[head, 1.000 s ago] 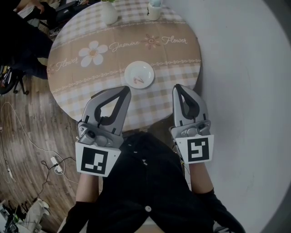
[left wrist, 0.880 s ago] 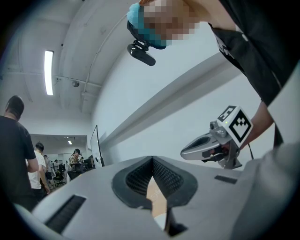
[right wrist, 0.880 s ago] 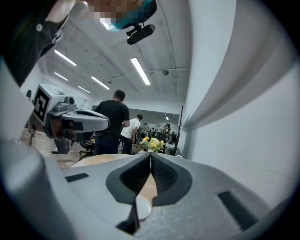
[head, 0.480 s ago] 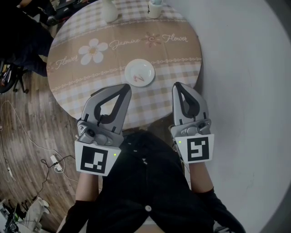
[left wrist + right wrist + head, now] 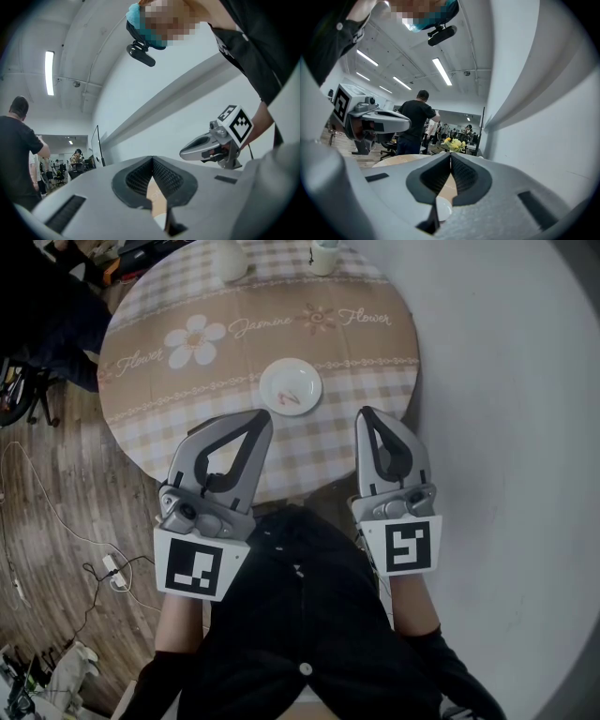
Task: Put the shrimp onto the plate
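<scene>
On the round table [image 5: 187, 418]: a white plate [image 5: 277, 379] is sitting toward the near side, and the shrimp [image 5: 292, 397] is lying on it.
Left gripper [image 5: 259, 420]: it is hovering at the table's near edge, apart from the plate, with jaws pressing together on nothing.
Right gripper [image 5: 367, 416]: it is hovering alongside, with jaws likewise meeting at the tips and carrying nothing.

Table [image 5: 178, 423]: plate [image 5: 305, 381] near front edge, shrimp [image 5: 292, 398] on it; vase [image 5: 228, 261] far edge left, cup [image 5: 324, 257] far edge right.
</scene>
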`<state>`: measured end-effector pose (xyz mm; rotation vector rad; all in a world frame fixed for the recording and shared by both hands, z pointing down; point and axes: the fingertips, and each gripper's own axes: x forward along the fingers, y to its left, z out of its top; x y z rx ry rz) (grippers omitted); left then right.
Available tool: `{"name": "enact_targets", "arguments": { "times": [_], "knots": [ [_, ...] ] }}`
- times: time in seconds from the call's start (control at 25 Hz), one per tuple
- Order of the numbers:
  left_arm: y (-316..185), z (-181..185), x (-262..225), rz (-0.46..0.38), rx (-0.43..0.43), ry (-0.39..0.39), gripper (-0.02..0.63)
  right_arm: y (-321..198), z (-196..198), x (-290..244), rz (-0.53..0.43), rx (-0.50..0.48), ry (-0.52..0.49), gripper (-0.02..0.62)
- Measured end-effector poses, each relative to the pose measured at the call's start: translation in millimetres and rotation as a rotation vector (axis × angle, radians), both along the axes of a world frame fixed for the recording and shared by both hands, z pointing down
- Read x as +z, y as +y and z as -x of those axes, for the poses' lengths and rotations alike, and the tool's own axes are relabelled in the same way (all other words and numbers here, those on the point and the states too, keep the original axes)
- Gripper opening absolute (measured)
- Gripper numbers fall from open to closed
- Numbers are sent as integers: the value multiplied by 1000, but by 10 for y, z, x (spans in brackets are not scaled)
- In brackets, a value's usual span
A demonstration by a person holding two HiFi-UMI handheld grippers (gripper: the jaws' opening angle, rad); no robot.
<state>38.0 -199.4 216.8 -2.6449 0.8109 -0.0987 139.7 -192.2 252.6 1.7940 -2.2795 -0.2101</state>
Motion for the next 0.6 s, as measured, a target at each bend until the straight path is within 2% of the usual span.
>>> {"name": "enact_targets", "arguments": {
  "times": [0.6],
  "knots": [
    [5, -1, 8, 1, 6, 3, 2, 4, 22, -2, -6, 1, 4, 2]
  ]
}}
